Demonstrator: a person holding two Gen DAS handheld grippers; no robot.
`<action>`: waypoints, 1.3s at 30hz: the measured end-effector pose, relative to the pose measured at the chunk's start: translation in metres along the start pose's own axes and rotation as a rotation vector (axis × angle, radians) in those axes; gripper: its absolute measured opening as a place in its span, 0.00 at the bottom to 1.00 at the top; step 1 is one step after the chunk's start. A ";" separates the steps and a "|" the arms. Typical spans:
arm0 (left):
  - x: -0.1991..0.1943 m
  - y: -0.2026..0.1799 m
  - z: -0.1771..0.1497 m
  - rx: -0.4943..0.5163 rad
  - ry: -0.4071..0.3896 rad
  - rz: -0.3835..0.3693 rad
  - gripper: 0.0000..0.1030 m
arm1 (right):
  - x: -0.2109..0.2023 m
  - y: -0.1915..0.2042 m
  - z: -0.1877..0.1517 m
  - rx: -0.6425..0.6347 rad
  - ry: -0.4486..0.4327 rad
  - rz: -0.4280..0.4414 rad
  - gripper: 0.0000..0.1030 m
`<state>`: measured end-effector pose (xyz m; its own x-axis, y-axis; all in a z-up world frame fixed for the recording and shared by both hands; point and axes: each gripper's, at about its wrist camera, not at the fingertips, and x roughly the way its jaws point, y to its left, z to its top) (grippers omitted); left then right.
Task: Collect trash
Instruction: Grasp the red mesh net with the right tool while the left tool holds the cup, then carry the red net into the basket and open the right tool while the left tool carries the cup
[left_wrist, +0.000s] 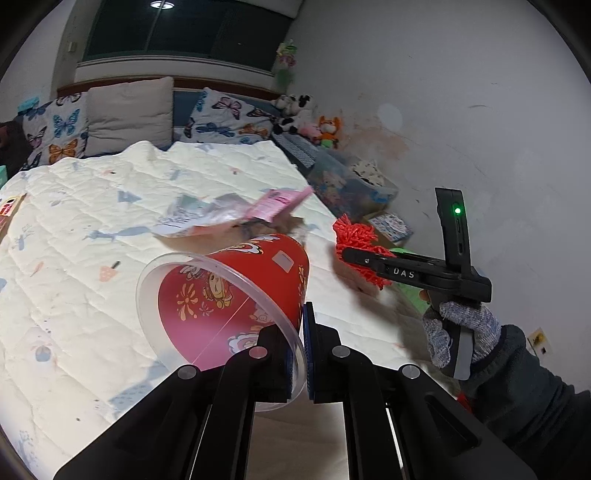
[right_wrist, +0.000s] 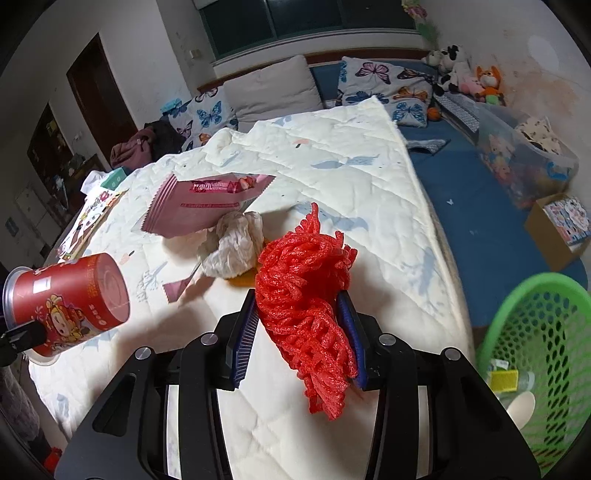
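A red printed paper cup (left_wrist: 236, 288) with a clear plastic rim is held tilted above the white quilt; my left gripper (left_wrist: 301, 332) is shut on that rim. The cup (right_wrist: 70, 295) also shows at the left of the right wrist view. My right gripper (right_wrist: 299, 310) is shut on a red foam net (right_wrist: 303, 280), which bulges above and below the pads. In the left wrist view the net (left_wrist: 354, 232) sticks out of the right gripper (left_wrist: 354, 254), held by a gloved hand. A pink wrapper (right_wrist: 207, 203) and a crumpled white tissue (right_wrist: 236, 243) lie on the quilt.
A green perforated basket (right_wrist: 517, 306) with some trash inside stands on the blue floor at the lower right, beside the bed edge. A cardboard box (right_wrist: 557, 229) and a clear storage bin (right_wrist: 524, 162) stand along the wall. Pillows and plush toys line the far end.
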<state>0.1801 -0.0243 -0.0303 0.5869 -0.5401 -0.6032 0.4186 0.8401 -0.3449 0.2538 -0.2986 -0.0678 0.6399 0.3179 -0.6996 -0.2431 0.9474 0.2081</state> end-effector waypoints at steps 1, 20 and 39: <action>0.001 -0.005 0.000 0.006 0.000 -0.011 0.05 | -0.004 -0.002 -0.003 0.005 -0.004 -0.006 0.42; 0.056 -0.102 0.015 0.141 0.080 -0.163 0.05 | -0.092 -0.129 -0.068 0.200 -0.035 -0.218 0.44; 0.113 -0.164 0.026 0.210 0.173 -0.205 0.05 | -0.100 -0.192 -0.102 0.337 -0.037 -0.242 0.58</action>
<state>0.1959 -0.2248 -0.0235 0.3567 -0.6653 -0.6559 0.6603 0.6762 -0.3268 0.1624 -0.5159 -0.1071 0.6766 0.0798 -0.7320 0.1657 0.9521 0.2569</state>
